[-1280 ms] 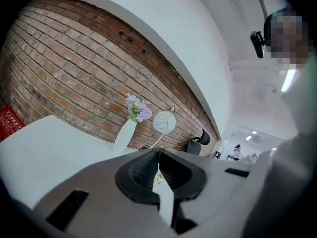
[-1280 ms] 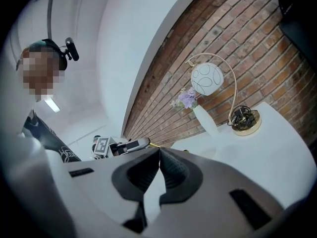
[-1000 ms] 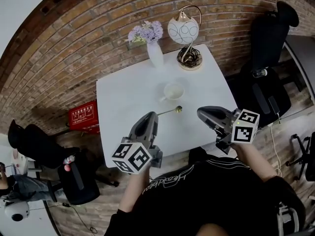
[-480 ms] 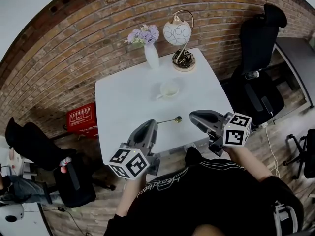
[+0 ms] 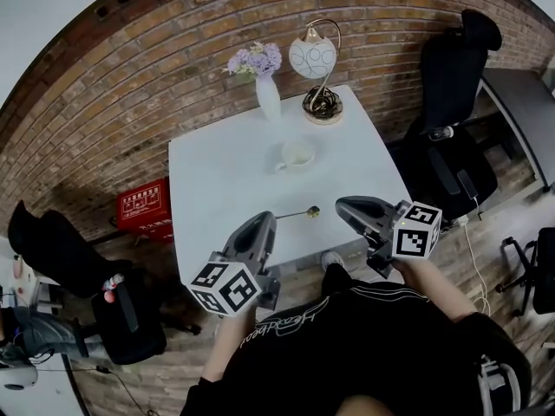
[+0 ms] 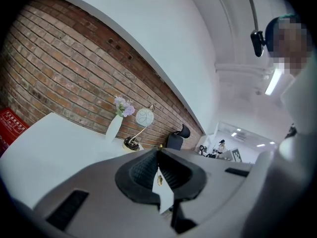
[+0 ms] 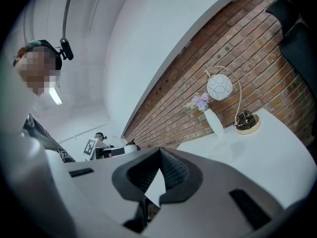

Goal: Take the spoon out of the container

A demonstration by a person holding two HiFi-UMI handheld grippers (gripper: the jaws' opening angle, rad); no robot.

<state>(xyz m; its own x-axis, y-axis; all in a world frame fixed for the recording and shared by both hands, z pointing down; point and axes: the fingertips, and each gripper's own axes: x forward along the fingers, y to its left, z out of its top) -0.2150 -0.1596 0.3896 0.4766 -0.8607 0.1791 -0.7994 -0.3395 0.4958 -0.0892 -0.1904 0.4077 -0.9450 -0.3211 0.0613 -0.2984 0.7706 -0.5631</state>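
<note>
A white cup [image 5: 297, 154] stands in the middle of the white table [image 5: 217, 172]. Nearer to me, a gold spoon [image 5: 299, 213] hangs level over the table's front part, bowl to the right, well clear of the cup. My left gripper [image 5: 270, 218] is shut on the spoon's handle end. In the left gripper view a sliver of gold spoon [image 6: 159, 181] shows between the closed jaws of the left gripper [image 6: 159, 150]. My right gripper [image 5: 340, 204] hovers just right of the spoon's bowl, shut and empty; in its own view the right gripper [image 7: 159, 150] has its pads together.
At the table's far edge stand a white vase [image 5: 267, 94] of purple flowers and a globe lamp [image 5: 314, 59] on a gold base. A black office chair [image 5: 451, 85] is at the right, a red box [image 5: 143, 204] and another dark chair [image 5: 52, 250] on the floor at left.
Both grippers have drawn back toward the table's near edge. The spoon came along in the left gripper and now lies farther from the cup.
</note>
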